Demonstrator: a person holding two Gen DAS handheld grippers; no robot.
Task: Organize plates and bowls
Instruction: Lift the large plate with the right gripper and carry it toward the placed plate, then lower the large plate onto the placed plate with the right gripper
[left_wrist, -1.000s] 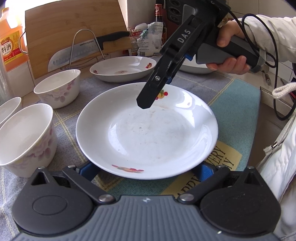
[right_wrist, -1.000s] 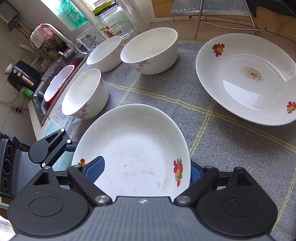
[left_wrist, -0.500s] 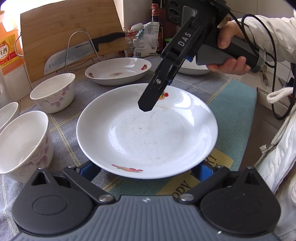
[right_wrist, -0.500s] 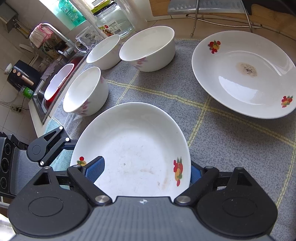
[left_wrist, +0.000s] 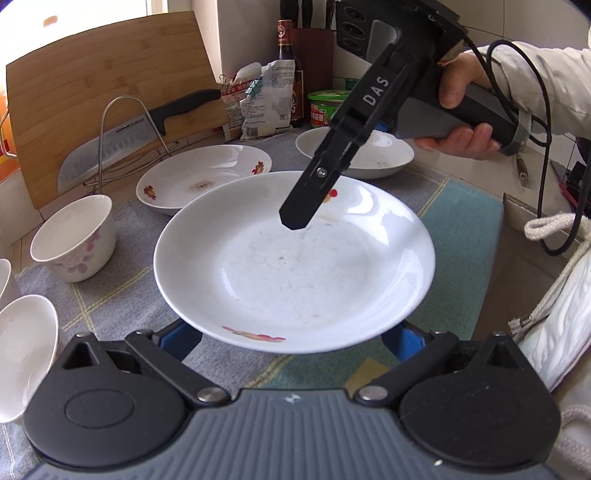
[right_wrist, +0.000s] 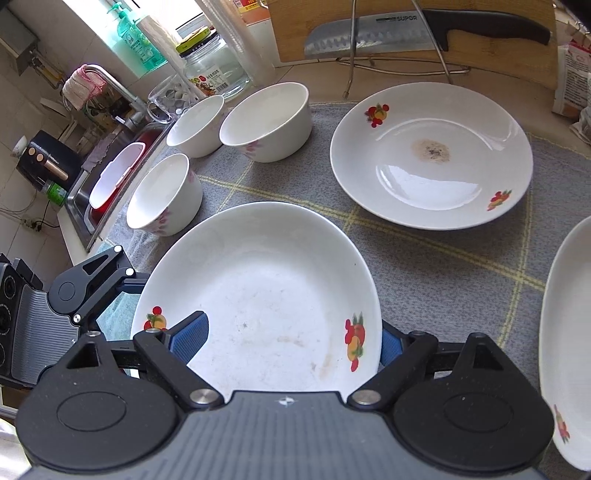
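A white plate (left_wrist: 295, 280) with fruit prints hangs a little above the grey mat, carried between both grippers. My left gripper (left_wrist: 291, 338) stands wide, its blue pads (left_wrist: 181, 338) tucked under the plate's near rim on either side, tips hidden. My right gripper (right_wrist: 290, 341) clamps the opposite rim: one pad (right_wrist: 188, 336) lies on the plate's (right_wrist: 258, 295) inner face, the other sits beneath the rim. From the left wrist, the right gripper (left_wrist: 295, 218) reaches in over the far rim. A stained plate (right_wrist: 432, 155) and a third plate (right_wrist: 565, 332) lie on the mat.
Three white bowls (right_wrist: 266, 122) (right_wrist: 195, 125) (right_wrist: 164, 195) stand along the mat's sink side. A cutting board (left_wrist: 110, 92) with a knife (left_wrist: 107, 151) on a wire rack, bottles and packets line the back wall. A sink (right_wrist: 110, 184) lies beyond the bowls.
Both grippers have risen and shifted across the mat with the plate between them. The bowls slid left in the left wrist view, and the third plate has come into view.
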